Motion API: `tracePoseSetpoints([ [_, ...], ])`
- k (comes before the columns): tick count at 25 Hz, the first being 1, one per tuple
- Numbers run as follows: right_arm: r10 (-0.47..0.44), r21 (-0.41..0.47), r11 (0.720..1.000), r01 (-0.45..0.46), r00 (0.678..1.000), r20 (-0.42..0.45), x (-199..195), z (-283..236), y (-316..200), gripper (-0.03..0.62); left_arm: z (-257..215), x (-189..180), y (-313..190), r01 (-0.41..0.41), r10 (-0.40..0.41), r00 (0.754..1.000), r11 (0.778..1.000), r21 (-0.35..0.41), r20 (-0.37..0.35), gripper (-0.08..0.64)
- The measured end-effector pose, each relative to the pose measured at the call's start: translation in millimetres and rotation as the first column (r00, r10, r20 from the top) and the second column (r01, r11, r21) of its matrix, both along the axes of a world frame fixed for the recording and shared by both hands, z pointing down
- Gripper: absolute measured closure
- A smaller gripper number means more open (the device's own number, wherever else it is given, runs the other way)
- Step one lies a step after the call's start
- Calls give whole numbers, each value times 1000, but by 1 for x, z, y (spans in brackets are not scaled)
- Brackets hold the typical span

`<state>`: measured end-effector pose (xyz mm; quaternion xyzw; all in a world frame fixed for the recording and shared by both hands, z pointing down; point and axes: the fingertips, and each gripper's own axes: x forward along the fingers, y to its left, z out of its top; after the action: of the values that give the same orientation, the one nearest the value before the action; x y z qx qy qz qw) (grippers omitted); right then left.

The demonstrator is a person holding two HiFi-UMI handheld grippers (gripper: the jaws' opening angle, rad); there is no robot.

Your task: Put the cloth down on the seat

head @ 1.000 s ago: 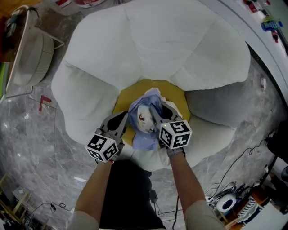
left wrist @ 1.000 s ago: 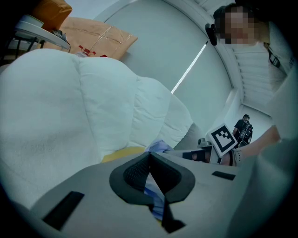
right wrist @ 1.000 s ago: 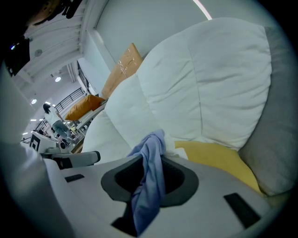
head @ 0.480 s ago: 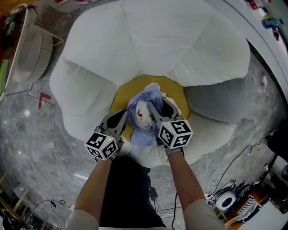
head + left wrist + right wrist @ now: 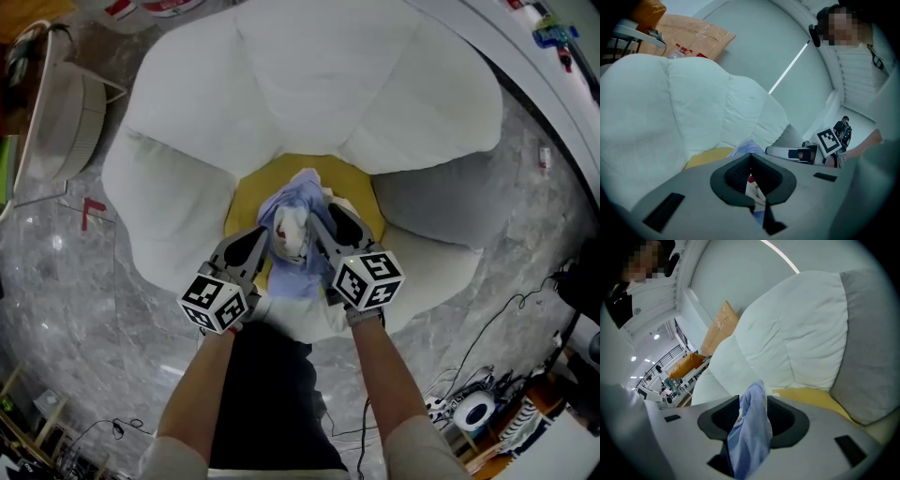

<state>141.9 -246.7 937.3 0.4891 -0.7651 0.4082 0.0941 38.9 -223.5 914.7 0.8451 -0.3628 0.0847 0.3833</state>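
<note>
Cloth [image 5: 292, 225] bunched over yellow seat [image 5: 246, 202], near front edge, between both grippers. Left gripper [image 5: 259, 242] pinches cloth tight. Right gripper [image 5: 328, 218] jaws just opened wide; cloth hangs loose between them.

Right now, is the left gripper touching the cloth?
Touching. The left gripper view shows the left gripper with its jaws closed together and the cloth pinched between them.
</note>
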Motion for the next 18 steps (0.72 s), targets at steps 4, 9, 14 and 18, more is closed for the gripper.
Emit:
tracePoseSetpoints([
  [4,-3,11,1000,4,1000,-24,6,-15,5,414,-14,4,-1,-12,12,1000,1000,4,-1,546],
  [9,-19,19,1000,19,1000,-23,6,-37,11,416,-37,5,0,-17,17,1000,1000,9,2,546],
  [14,-45,20,999,46,999,-27,4,-63,21,450,-66,7,3,-14,14,1000,1000,18,1,546],
  [18,-69,26,997,70,997,-31,4,-84,26,486,-87,8,4,-1,1,1000,1000,29,-6,546],
])
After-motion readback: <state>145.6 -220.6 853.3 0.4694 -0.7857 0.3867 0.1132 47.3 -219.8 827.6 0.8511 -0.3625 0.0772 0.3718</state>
